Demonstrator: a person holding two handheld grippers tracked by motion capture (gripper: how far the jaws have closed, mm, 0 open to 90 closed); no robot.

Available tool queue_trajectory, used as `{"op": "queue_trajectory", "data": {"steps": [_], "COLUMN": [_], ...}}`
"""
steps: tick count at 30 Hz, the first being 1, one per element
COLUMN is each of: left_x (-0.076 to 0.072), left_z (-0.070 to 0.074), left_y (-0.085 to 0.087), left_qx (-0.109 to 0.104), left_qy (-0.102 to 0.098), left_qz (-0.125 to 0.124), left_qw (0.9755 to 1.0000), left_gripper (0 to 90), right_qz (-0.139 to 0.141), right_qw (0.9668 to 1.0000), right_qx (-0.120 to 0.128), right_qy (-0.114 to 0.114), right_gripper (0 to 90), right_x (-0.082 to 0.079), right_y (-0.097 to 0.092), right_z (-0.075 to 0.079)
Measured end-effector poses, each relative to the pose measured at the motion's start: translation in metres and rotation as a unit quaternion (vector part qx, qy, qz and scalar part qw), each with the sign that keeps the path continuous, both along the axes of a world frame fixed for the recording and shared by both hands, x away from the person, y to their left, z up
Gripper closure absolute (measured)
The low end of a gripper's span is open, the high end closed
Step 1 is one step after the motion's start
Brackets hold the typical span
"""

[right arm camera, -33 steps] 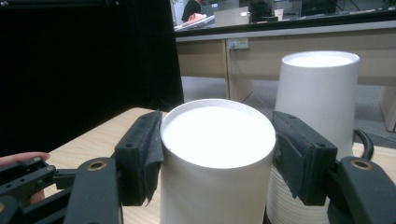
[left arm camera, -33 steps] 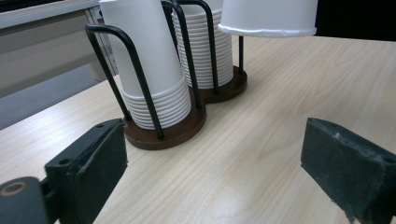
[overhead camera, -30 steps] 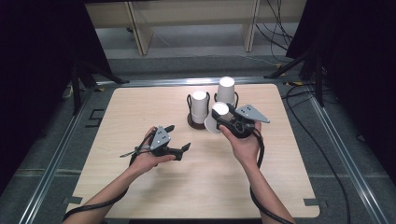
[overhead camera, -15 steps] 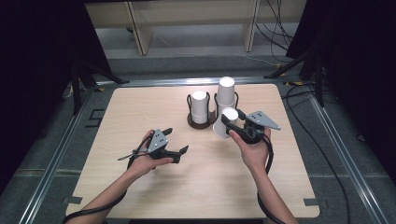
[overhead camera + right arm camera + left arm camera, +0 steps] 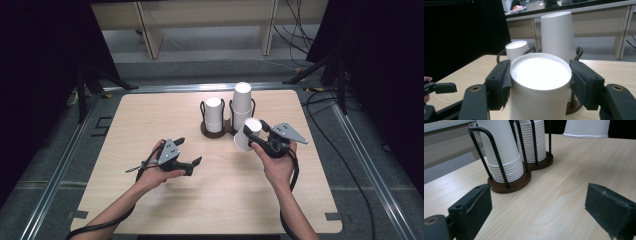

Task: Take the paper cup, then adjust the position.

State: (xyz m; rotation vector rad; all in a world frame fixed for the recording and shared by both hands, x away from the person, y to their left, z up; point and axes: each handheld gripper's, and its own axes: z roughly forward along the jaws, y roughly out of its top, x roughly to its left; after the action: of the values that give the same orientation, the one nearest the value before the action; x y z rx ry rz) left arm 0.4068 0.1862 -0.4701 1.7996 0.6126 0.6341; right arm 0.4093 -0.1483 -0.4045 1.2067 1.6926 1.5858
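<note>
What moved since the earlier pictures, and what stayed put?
The right gripper, shut on a white paper cup held upside down, carried it away from the cup holder, toward the person and a little to the right in the high view. The left gripper stayed where it was, open and holding nothing. The two cup stacks in the holder did not move.

Both forearms are bare, no sleeves in sight. Each hand carries a black gripper: the left gripper (image 5: pixel 189 156) and right gripper (image 5: pixel 256 136) wear a grey three-cornered plate, trail a black cable, and have blocky black jaws with what looks like a brass-coloured screw near each.
</note>
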Motion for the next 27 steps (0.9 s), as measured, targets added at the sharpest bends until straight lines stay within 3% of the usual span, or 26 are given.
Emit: {"op": "queue_trajectory", "data": {"steps": [6,16,21,23,24,26,27], "left_x": [-0.002,-0.005,-0.003,-0.003,-0.003,-0.003,-0.002], "left_z": [-0.001,-0.001,0.001,0.000,0.000,0.001,0.001], "left_y": [-0.003,-0.017,-0.023,-0.025,-0.026,-0.027,-0.029], "left_qx": [0.006,0.005,0.007,0.001,0.000,0.007,0.004], "left_qy": [0.005,0.006,0.006,0.006,0.005,0.008,0.007], "left_qz": [0.002,-0.018,-0.025,-0.026,-0.028,-0.032,-0.035], "left_qw": [1.0000,0.9998,0.9996,0.9996,0.9996,0.9994,0.9994], "left_gripper": [6.5,6.5,6.5,6.5,6.5,6.5,6.5], "right_qz": [-0.001,0.005,0.009,0.012,0.009,0.007,0.011], "right_qw": [1.0000,0.9999,0.9990,0.9991,0.9984,0.9986,0.9976], "right_qx": [-0.001,0.009,0.030,0.033,0.042,0.039,0.052], "right_qy": [-0.001,0.011,0.031,0.024,0.038,0.035,0.045], "right_gripper": [36.7,36.7,36.7,36.7,36.7,36.7,36.7], "right_x": [0.001,0.004,0.007,0.008,0.008,0.009,0.009], "right_y": [0.000,0.001,0.002,0.001,0.001,-0.001,0.000], "right_z": [-0.001,-0.006,-0.010,-0.010,-0.011,-0.012,-0.012]}}
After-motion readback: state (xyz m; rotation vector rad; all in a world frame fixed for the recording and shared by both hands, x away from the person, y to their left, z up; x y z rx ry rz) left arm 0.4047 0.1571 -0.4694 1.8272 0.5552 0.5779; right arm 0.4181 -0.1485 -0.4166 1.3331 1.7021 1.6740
